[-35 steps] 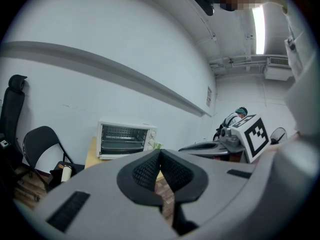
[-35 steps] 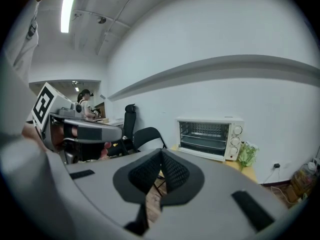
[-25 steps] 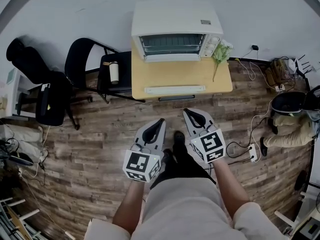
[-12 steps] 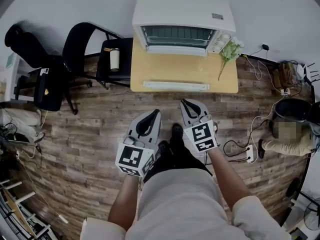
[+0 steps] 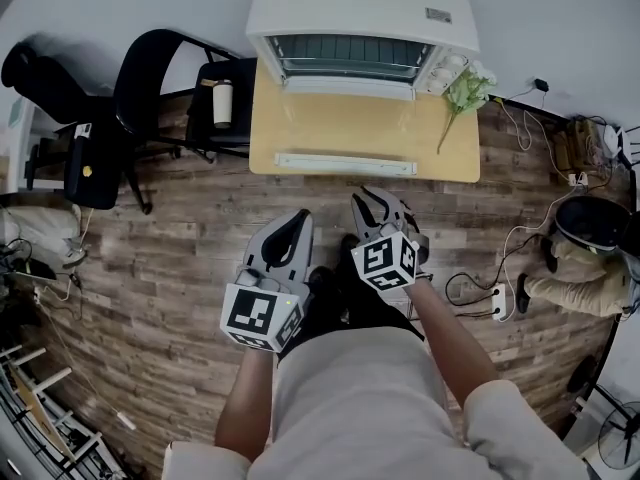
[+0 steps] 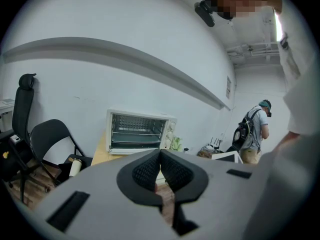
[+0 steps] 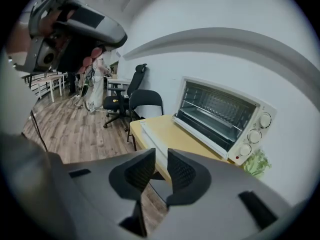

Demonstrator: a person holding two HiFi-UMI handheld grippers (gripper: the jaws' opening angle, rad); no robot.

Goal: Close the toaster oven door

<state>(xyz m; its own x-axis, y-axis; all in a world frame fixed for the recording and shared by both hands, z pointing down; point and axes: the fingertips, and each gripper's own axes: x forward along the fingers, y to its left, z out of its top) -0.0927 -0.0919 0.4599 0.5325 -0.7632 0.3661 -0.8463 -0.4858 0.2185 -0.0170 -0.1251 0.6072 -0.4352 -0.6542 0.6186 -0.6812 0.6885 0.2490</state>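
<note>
Head view shows the toaster oven (image 5: 360,8) from above, gripper views frontally.

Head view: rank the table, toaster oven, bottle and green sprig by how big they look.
Largest: the table and toaster oven, too alike to rank.
Then the green sprig.
Smallest: the bottle.
</note>
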